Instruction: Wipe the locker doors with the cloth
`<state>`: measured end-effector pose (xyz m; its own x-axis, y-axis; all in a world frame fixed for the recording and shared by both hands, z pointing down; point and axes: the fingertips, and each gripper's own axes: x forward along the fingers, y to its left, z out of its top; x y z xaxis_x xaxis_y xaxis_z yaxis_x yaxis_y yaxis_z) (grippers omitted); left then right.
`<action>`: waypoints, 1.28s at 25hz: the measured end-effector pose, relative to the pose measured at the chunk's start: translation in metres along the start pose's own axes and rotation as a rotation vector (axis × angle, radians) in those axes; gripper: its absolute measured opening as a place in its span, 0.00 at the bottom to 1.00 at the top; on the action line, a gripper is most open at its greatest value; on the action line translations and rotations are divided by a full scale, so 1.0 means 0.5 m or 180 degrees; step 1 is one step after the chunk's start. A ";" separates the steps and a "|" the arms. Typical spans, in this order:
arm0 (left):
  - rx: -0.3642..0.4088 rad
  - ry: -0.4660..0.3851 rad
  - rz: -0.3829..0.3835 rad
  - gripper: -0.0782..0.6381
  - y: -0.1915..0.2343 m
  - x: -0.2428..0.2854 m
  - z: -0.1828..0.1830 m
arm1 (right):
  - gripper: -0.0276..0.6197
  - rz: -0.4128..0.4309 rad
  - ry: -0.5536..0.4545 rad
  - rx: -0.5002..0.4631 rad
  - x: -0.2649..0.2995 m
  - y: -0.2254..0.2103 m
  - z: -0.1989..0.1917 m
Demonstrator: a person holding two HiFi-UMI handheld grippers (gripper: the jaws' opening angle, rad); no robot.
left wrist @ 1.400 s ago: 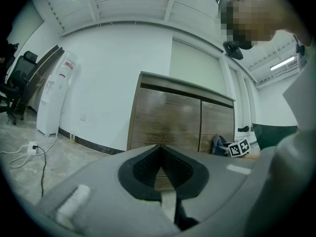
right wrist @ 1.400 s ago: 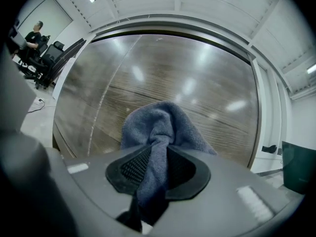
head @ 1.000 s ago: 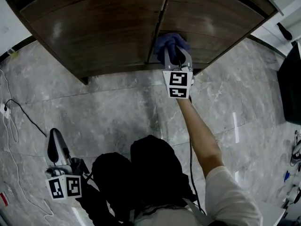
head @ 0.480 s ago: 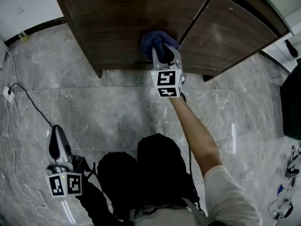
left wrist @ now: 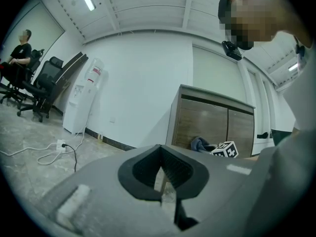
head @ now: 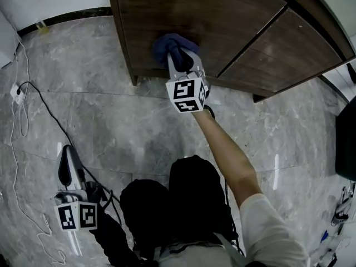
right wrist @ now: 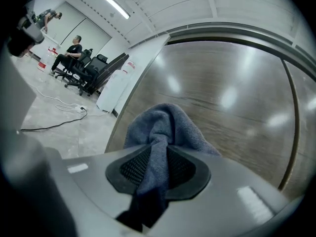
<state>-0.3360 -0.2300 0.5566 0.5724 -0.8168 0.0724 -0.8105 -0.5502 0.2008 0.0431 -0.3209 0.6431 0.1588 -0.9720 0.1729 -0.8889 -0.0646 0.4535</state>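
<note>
right gripper (right wrist: 159, 168) pinches one blue-grey cloth (right wrist: 165, 125) between its pads, the bunched end pressed low against the dark wood of the left-hand locker door (head: 183, 10). two doors show in the head view, the right-hand door (head: 283, 49) lying past a dark seam. left gripper (left wrist: 162, 177) has its pads pressed together on nothing, low beside the person's legs over the grey marble floor (head: 111, 121). only the right gripper view shows the pads biting the cloth. only the left gripper view shows the locker standing upright, one white water dispenser (left wrist: 84, 102) and one seated person (left wrist: 19, 53).
</note>
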 end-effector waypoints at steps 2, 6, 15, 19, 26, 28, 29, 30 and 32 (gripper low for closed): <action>-0.0004 0.0003 0.0023 0.11 0.009 -0.003 -0.001 | 0.20 0.0079 -0.0014 -0.0036 0.016 0.030 0.009; -0.0005 0.0008 0.0054 0.11 0.026 -0.008 0.001 | 0.20 0.0239 -0.0043 -0.0075 0.048 0.090 0.031; 0.0045 0.0036 0.0149 0.11 0.060 -0.019 0.007 | 0.20 0.0629 0.0010 -0.0295 0.111 0.217 0.023; 0.0066 0.0045 0.0157 0.11 0.064 -0.018 0.008 | 0.20 0.0795 0.0109 -0.0392 0.121 0.248 -0.007; 0.0100 0.0079 0.0140 0.11 0.049 -0.009 0.003 | 0.19 0.0902 0.0290 -0.0664 0.106 0.240 -0.086; 0.0113 0.0087 0.0119 0.11 0.041 -0.005 0.004 | 0.19 0.0881 0.0345 -0.0704 0.092 0.220 -0.111; 0.0121 0.0091 0.0106 0.11 0.035 -0.003 0.004 | 0.19 0.0863 0.0372 -0.0714 0.085 0.208 -0.124; 0.0129 0.0093 0.0091 0.11 0.028 0.001 0.004 | 0.19 0.0843 0.0396 -0.0720 0.077 0.195 -0.136; 0.0143 0.0099 0.0056 0.11 0.011 0.008 0.004 | 0.19 0.0798 0.0429 -0.0716 0.062 0.168 -0.160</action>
<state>-0.3385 -0.2366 0.5561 0.5611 -0.8209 0.1059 -0.8248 -0.5437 0.1551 0.0077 -0.3384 0.7565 0.0164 -0.9119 0.4102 -0.7930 0.2380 0.5608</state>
